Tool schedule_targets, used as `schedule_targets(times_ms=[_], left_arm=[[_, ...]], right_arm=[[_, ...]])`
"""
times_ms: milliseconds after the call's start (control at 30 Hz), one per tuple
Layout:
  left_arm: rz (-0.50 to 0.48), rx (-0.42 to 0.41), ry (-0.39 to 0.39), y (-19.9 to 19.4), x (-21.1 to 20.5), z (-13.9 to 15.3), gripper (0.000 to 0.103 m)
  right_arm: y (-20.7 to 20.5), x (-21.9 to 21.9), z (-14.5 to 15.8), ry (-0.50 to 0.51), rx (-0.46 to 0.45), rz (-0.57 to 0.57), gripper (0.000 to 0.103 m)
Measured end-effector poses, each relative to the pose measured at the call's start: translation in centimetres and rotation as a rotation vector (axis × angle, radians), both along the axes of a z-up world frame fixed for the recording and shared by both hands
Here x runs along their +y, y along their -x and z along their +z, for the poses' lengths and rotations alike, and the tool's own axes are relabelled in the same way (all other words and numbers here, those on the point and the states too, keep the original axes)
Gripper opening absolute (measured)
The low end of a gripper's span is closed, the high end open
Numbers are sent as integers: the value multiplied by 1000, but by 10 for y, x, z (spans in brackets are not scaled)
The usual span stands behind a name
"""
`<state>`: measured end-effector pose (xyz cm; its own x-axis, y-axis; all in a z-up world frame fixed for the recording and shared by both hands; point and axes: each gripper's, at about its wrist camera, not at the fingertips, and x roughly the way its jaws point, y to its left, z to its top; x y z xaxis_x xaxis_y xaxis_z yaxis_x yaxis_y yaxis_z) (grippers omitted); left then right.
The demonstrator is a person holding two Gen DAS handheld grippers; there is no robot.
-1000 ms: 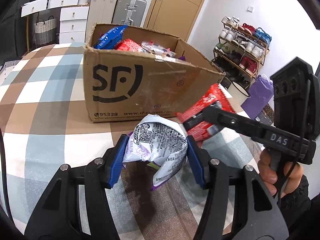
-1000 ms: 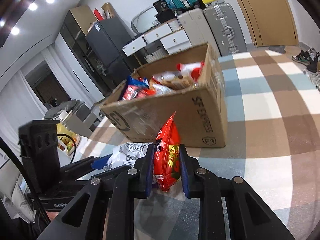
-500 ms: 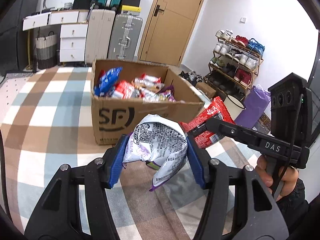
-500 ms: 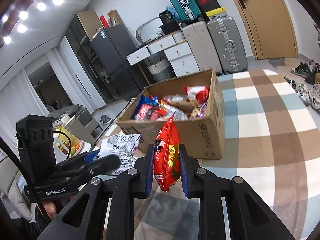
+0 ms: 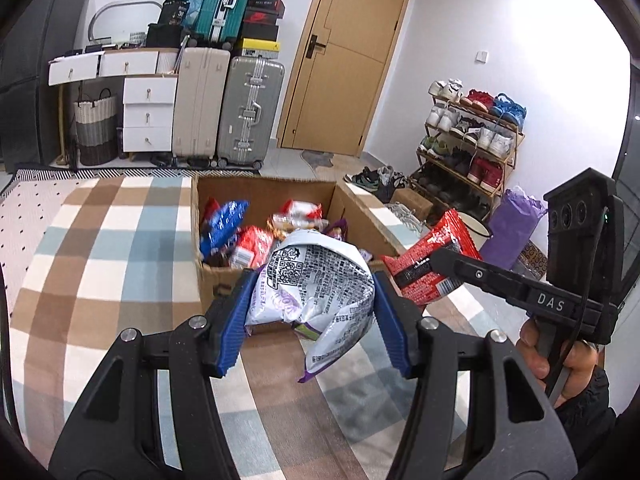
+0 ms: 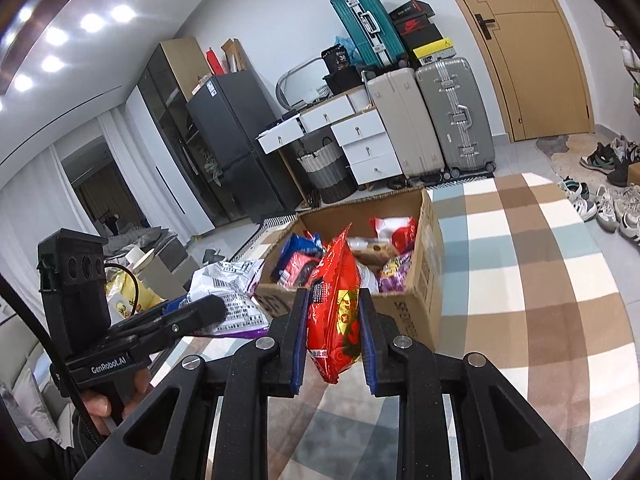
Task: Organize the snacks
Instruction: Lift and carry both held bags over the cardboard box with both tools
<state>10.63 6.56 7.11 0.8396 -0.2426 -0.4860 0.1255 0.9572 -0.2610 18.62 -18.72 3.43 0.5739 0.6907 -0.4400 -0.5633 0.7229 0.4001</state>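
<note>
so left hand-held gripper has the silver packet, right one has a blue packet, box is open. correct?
Not quite: the right hand-held gripper holds a red packet, as the right wrist view shows. The left hand-held gripper has the silver packet, and the box is open.

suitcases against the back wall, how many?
3: a beige suitcase and a grey suitcase upright side by side on the floor, and a teal suitcase stacked above them. More may be hidden behind.
</note>
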Motion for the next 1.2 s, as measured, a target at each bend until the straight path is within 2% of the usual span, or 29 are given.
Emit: schedule_targets(times_ms=[667, 1200], left_arm=[[41, -42, -22, -27, 13, 38, 55], [65, -26, -62, -80, 7, 35, 55]], right_arm=[[-18, 4, 34, -12, -41, -34, 23], [-49, 25, 35, 21, -22, -51, 23]])
